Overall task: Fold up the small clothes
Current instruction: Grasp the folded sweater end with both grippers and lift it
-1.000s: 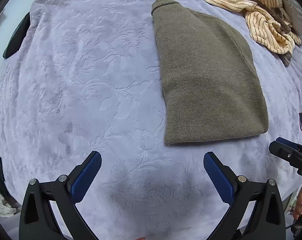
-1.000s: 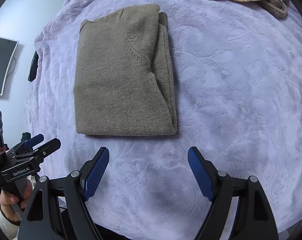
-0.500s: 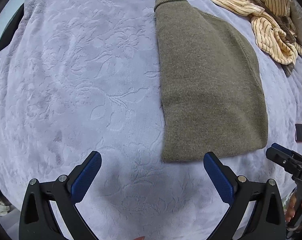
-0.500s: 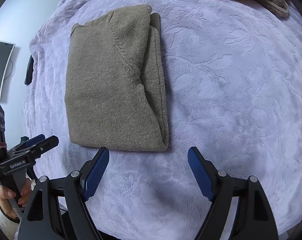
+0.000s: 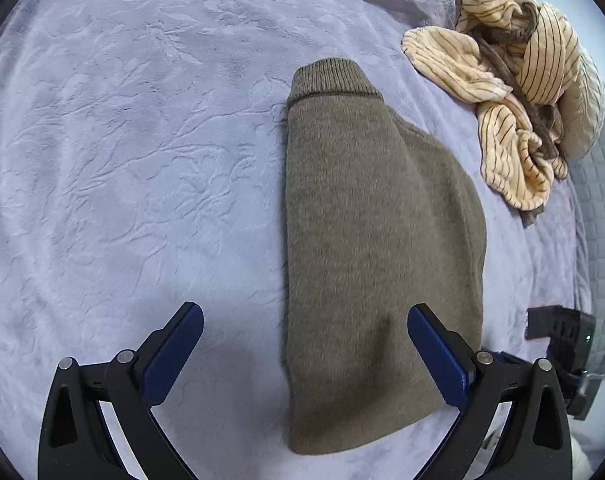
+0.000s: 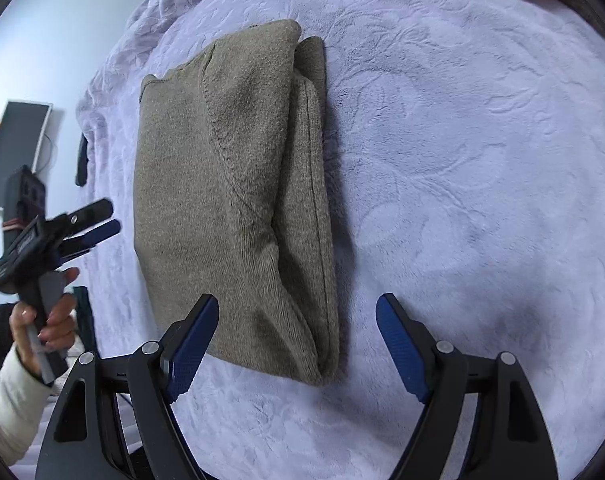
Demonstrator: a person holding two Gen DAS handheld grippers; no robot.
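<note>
An olive-brown knit sweater [image 5: 378, 248] lies folded lengthwise on the lavender bedspread [image 5: 142, 152], collar at the far end. My left gripper [image 5: 304, 354] is open above the sweater's near left corner, and its blue pads straddle the hem. The sweater also shows in the right wrist view [image 6: 238, 200]. My right gripper [image 6: 298, 346] is open over the near right corner, one pad on either side of the folded edge. The left gripper appears in the right wrist view [image 6: 98, 222], held in a hand at the left.
A crumpled pile of cream striped clothes [image 5: 518, 112] lies at the far right of the bed. A grey quilted cover [image 5: 598, 240] runs along the right edge. A dark monitor [image 6: 16, 156] hangs on the wall left of the bed.
Both grippers have moved forward toward the sweater's near hem. The hem, earlier well ahead of the fingers, now lies between them. Both stay open.
</note>
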